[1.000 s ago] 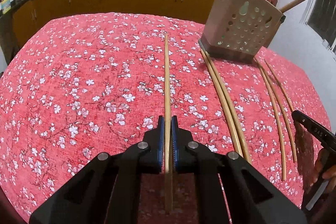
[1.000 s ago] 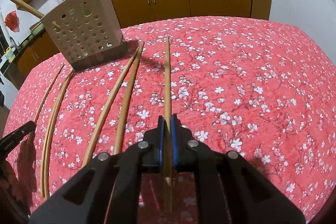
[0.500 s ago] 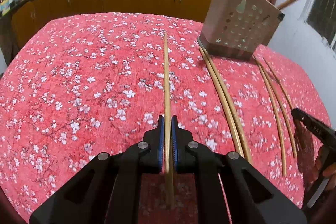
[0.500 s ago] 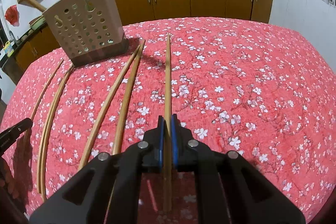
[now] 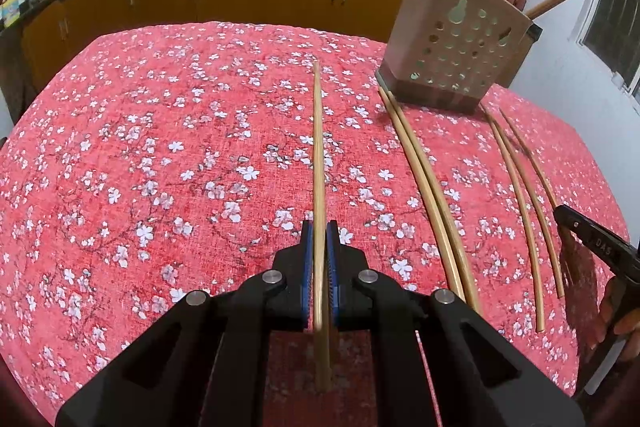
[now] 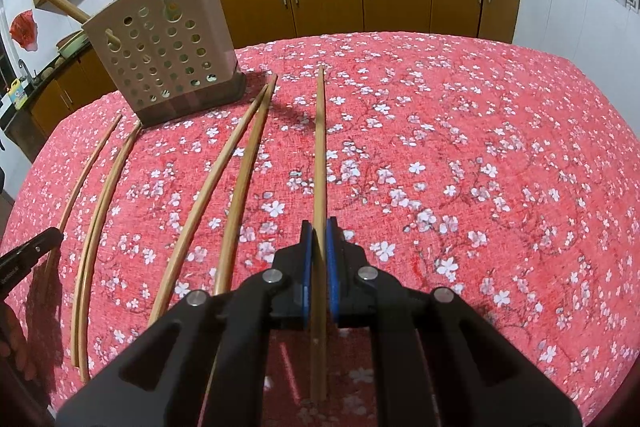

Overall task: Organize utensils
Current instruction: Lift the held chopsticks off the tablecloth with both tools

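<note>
Your left claw (image 5: pixel 319 239) pinches chopstick (image 5: pixel 318 155); your right claw (image 6: pixel 319 239) pinches second chopstick (image 6: pixel 320 147). Both point across floral surface (image 5: pixel 160 147). Perforated holder (image 6: pixel 164 51) stands beyond loose chopsticks (image 6: pixel 240 163).

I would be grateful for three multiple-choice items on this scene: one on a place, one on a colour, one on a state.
1. In the right wrist view, on which side of the right chopstick, held by the right gripper, does the holder stand?
A. left
B. right
C. directly behind it

2. What colour is the cloth?
A. blue, striped
B. red with white blossoms
C. plain green

3. How is the left gripper?
A. wide open, with nothing in it
B. shut on a spoon
C. shut on the left chopstick

Key:
1 A, the holder is at the upper left of that view.
2 B, white flowers cover the red fabric.
3 C, the blue pads press the stick from both sides.
</note>
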